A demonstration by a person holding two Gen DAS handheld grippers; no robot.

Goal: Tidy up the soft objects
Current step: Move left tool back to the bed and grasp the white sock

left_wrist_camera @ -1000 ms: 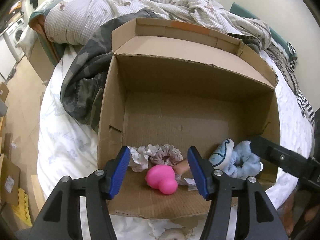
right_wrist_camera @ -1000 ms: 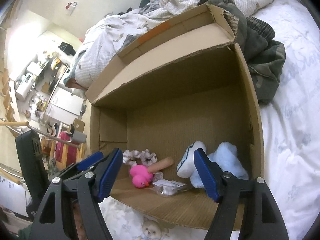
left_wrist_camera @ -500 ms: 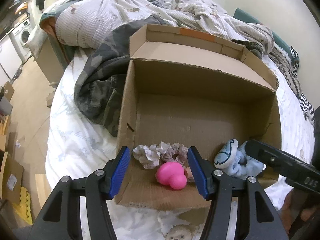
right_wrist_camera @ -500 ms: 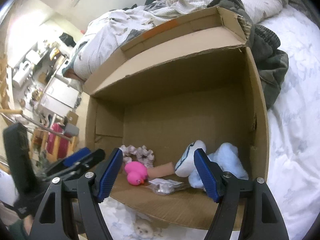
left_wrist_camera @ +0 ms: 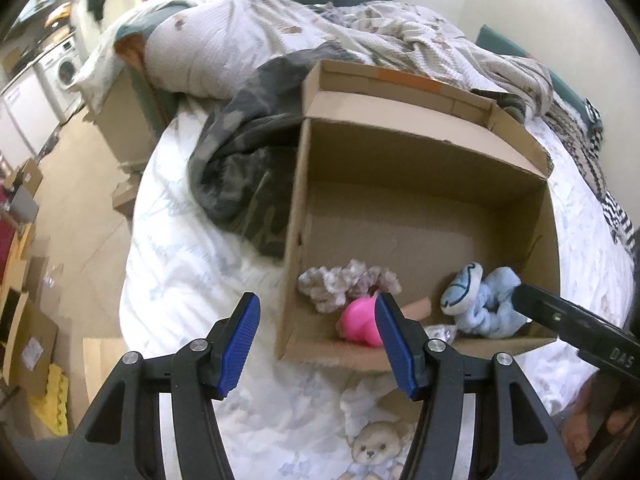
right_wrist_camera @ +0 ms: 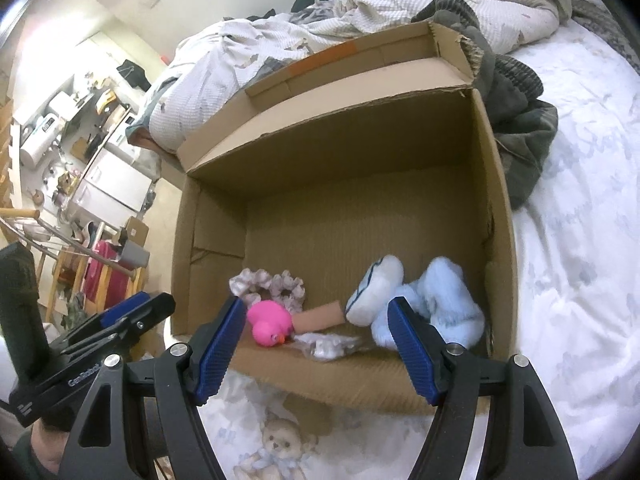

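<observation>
An open cardboard box [left_wrist_camera: 424,216] [right_wrist_camera: 360,208] lies on a white bed. Inside, near its front, are a pale frilly scrunchie [left_wrist_camera: 344,284] [right_wrist_camera: 268,284], a pink rubber duck [left_wrist_camera: 358,322] [right_wrist_camera: 268,322], a tan cylinder [right_wrist_camera: 320,316], a clear plastic packet [right_wrist_camera: 328,346] and a light blue plush toy [left_wrist_camera: 480,300] [right_wrist_camera: 424,304]. My left gripper [left_wrist_camera: 316,340] is open and empty, held over the box's front left corner. My right gripper [right_wrist_camera: 316,344] is open and empty in front of the box opening.
A camouflage garment [left_wrist_camera: 244,168] lies left of the box and crumpled bedding [left_wrist_camera: 280,40] behind it. The bed sheet [left_wrist_camera: 192,272] has a teddy bear print [left_wrist_camera: 372,450]. The floor with cardboard boxes [left_wrist_camera: 28,340] is to the left of the bed.
My left gripper has pulled back and shifted left, so the box now sits further right and smaller in its view. My right gripper has moved only slightly.
</observation>
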